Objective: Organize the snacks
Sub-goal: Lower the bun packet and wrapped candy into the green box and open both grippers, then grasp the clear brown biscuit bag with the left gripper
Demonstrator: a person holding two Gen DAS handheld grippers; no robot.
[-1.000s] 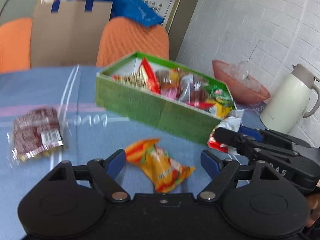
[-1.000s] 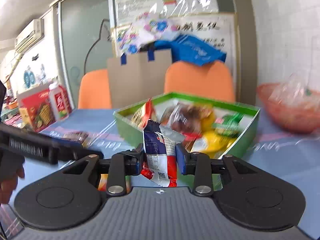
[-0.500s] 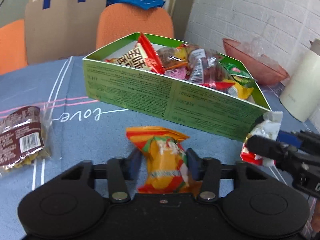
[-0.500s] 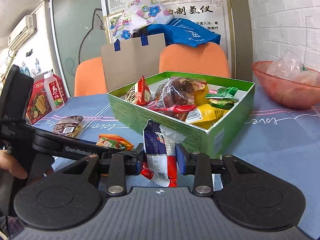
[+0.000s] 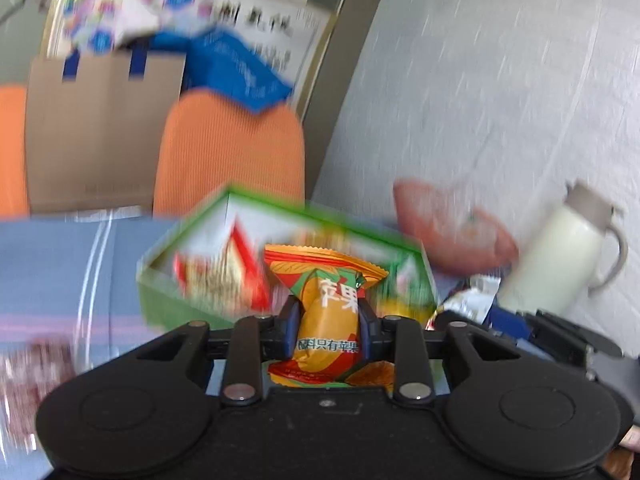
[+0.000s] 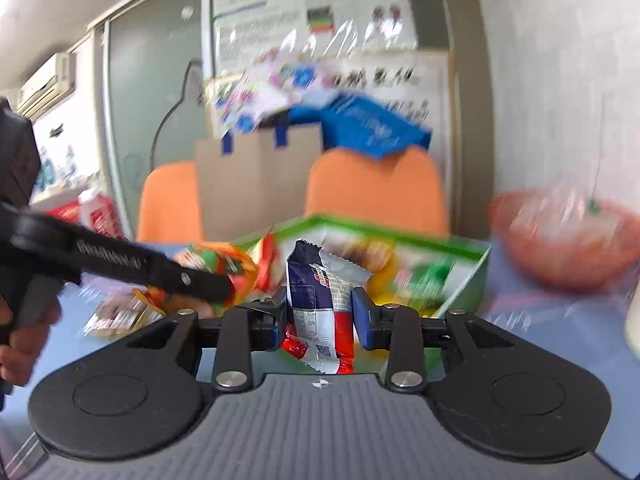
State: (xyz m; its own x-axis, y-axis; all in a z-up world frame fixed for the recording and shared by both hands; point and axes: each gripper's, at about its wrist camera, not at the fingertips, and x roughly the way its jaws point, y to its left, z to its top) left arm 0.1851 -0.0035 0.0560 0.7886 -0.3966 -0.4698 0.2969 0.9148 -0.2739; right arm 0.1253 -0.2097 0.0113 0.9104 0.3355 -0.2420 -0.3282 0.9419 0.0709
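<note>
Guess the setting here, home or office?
Probably an office or meeting room, not a home: printed notice posters on the wall, orange chairs pulled up to a cloth-covered table, a wall air conditioner and a glass partition.
</note>
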